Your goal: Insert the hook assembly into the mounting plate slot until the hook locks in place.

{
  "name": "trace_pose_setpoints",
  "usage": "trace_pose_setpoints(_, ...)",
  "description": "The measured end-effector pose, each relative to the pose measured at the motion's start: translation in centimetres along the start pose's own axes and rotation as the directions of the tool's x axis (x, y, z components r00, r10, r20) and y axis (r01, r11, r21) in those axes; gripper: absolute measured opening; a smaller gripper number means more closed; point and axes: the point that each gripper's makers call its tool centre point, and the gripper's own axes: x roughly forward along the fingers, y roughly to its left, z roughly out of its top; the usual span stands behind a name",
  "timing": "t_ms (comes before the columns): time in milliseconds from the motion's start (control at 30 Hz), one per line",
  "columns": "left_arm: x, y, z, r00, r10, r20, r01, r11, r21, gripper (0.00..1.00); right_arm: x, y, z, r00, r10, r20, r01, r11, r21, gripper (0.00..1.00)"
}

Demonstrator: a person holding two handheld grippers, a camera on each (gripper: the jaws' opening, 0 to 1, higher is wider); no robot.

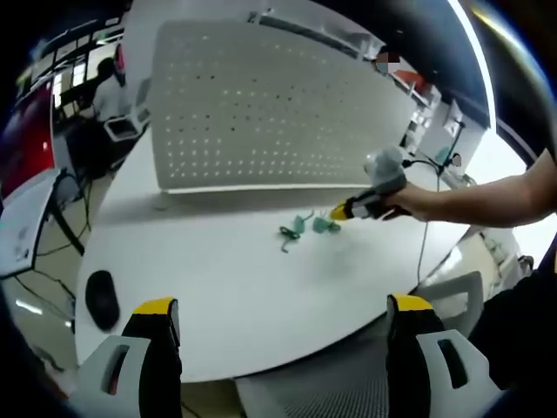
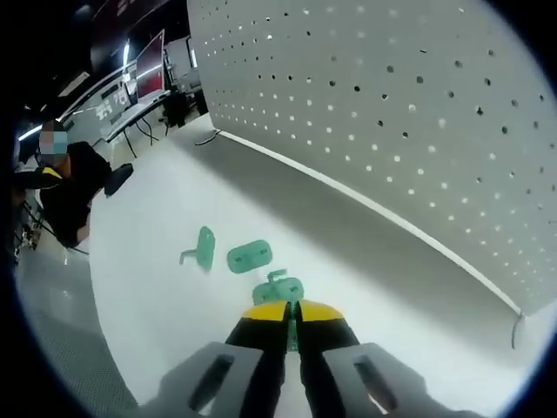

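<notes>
A white pegboard (image 1: 261,104) stands upright at the back of the white table (image 1: 218,287). Three small green plastic pieces lie close together in front of it. In the right gripper view, a hooked piece (image 2: 202,248) lies furthest left and an oval slotted plate (image 2: 250,256) sits beside it. My right gripper (image 2: 292,315) is shut on the third green piece (image 2: 278,287), low over the table. In the left gripper view that right gripper (image 1: 341,212) comes in from the right in a hand, touching the green pieces (image 1: 305,228). My left gripper (image 1: 283,313) is open and holds nothing, back near the table's front edge.
A black mouse (image 1: 102,298) lies at the table's front left. A mesh chair back (image 1: 331,392) is below the front edge. A cable (image 1: 425,235) hangs at the right side. A seated person (image 2: 65,178) is beyond the table's left end.
</notes>
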Motion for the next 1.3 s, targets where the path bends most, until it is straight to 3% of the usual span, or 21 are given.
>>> trace_pose_setpoints(800, -0.8, -0.1, 0.9, 0.999, 0.004, 0.038, -0.004, 1.000, 0.015, 1.00, -2.6, -0.6, 1.2, 0.998, -0.038, 0.053, 0.039, 0.999, -0.005, 0.00)
trace_pose_setpoints(1033, -1.0, -0.3, 1.3, 0.999, -0.005, 0.046, 0.004, 1.000, 0.021, 1.00, -4.1, -0.3, 2.5, 0.994, -0.043, 0.098, 0.042, 0.999, 0.010, 0.00)
trace_pose_setpoints(1300, -1.0, -0.5, 2.4, 0.998, -0.006, 0.070, 0.003, 0.999, 0.033, 1.00, -6.8, 0.2, 5.4, 0.977, -0.054, 0.208, 0.042, 0.997, 0.060, 0.00)
